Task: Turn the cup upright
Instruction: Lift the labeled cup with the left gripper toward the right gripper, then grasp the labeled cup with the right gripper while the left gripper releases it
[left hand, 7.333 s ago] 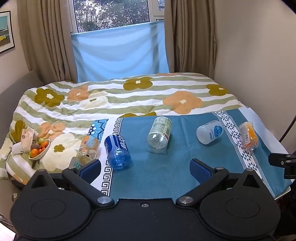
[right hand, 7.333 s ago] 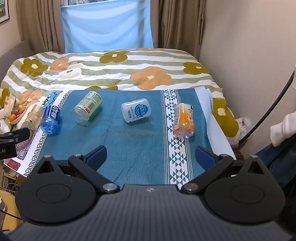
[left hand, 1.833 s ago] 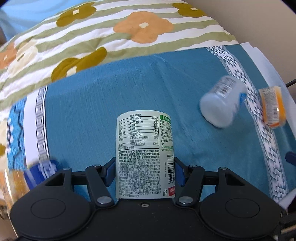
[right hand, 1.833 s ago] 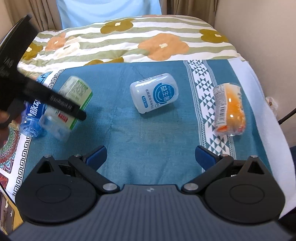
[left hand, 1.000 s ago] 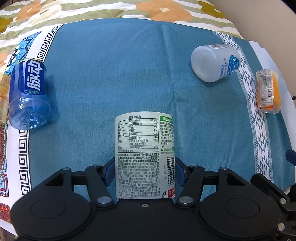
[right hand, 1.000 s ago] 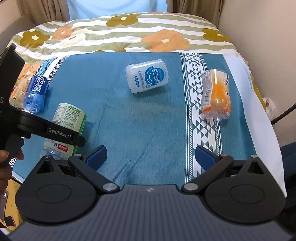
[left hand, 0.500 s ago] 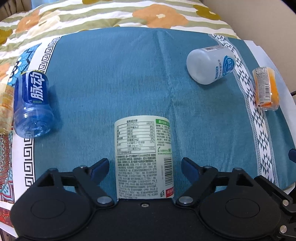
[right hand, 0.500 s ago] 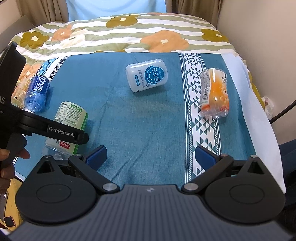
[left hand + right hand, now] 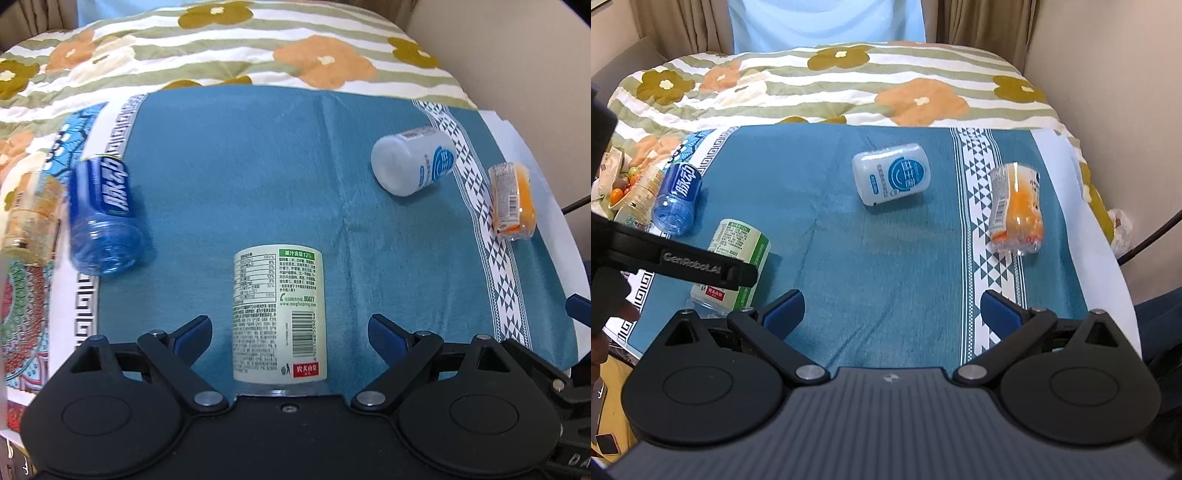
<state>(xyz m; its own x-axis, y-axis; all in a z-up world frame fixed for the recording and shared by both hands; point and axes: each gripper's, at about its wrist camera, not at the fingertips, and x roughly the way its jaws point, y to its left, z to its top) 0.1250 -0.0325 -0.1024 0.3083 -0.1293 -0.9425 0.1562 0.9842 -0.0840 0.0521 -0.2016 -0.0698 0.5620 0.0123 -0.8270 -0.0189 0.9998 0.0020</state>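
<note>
A clear cup with a pale green printed label point(image 9: 279, 317) stands upright on the blue cloth point(image 9: 258, 177), right between my left gripper's open fingers. My left gripper point(image 9: 290, 330) is open and its pads are apart from the cup on both sides. The cup also shows in the right wrist view point(image 9: 737, 251), at the left behind the left gripper's black finger point(image 9: 683, 258). My right gripper point(image 9: 892, 308) is open and empty above the cloth's near middle.
Lying on their sides are a blue cup point(image 9: 105, 218), an amber cup point(image 9: 31, 218) at the left edge, a white and blue bottle point(image 9: 413, 170) and an orange cup point(image 9: 511, 201) at the right. A flowered quilt point(image 9: 221, 55) lies behind. A bowl of small fruit point(image 9: 622, 186) is far left.
My left gripper has opened and let go of the green-label cup, which now stands on the cloth. The left gripper has drawn back a little. The right gripper has barely moved.
</note>
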